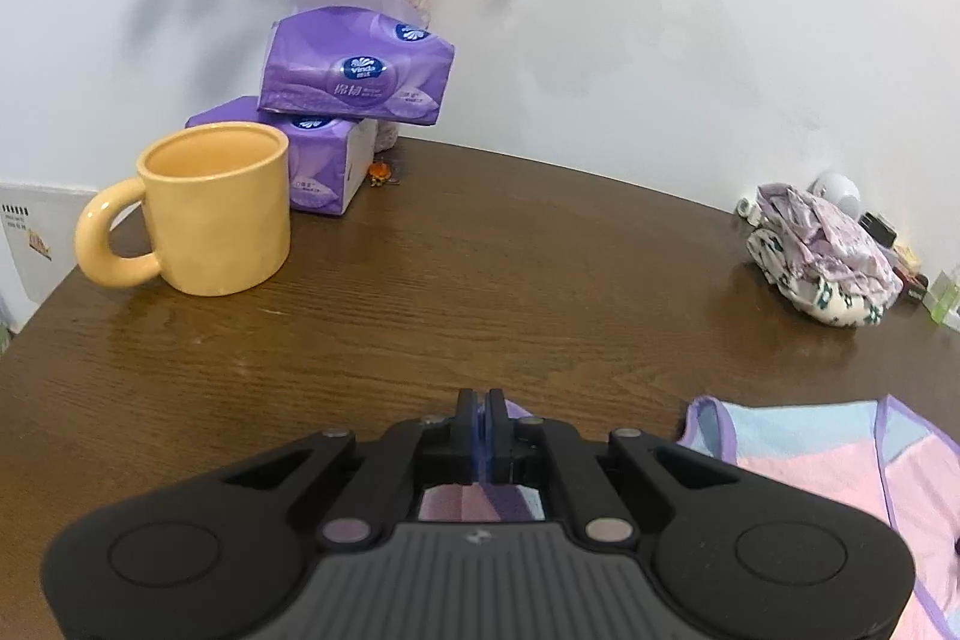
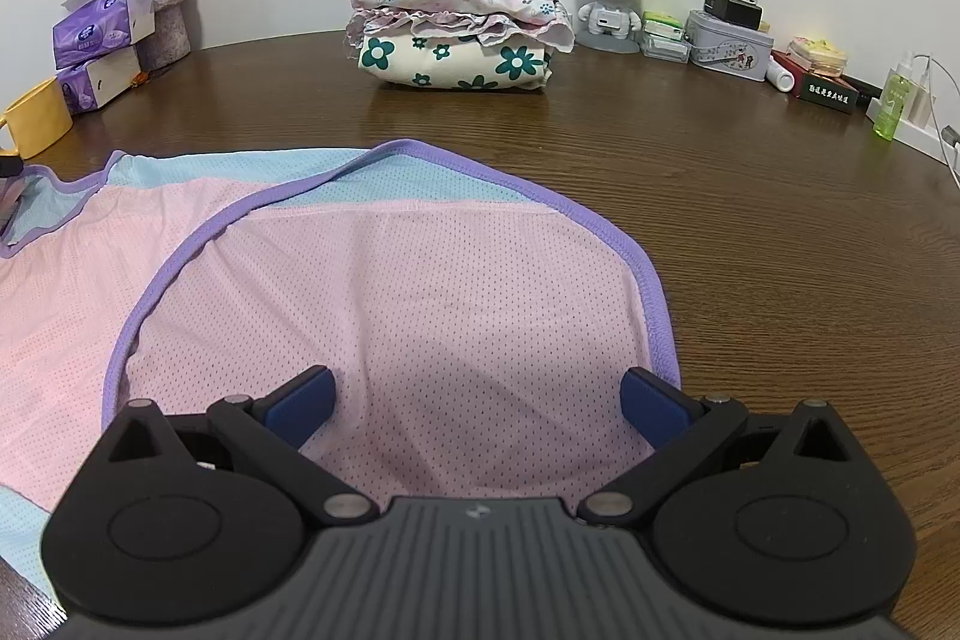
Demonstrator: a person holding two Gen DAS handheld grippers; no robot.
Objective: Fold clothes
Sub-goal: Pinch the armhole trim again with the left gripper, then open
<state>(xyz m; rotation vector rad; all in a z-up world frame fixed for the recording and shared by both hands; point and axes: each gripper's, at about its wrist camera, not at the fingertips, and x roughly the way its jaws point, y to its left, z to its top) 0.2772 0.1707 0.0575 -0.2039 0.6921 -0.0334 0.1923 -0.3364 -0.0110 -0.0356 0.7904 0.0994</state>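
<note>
The left claw [image 1: 480, 415] is clenched, its dark fingers pressed together over a purple-trimmed edge of the garment [image 2: 384, 316]; whether cloth is actually pinched between the pads is hidden by the claw's body. The right claw [image 2: 477, 403] is released, its blue pads [image 2: 300, 403] spread wide over the pink cloth.

The garment lies spread on the near part of the brown wood-grain counter [image 2: 750, 232]. It is a fine perforated mesh in pink and pale blue panels, bound with a rounded purple hem, and cut off at the near and left edges.

Far on the counter sits a folded pile [image 2: 459, 34] of floral, ruffled fabrics. On the far left stand a glossy yellow mug [image 1: 204, 214] and stacked purple tissue packs [image 1: 354, 70].
</note>
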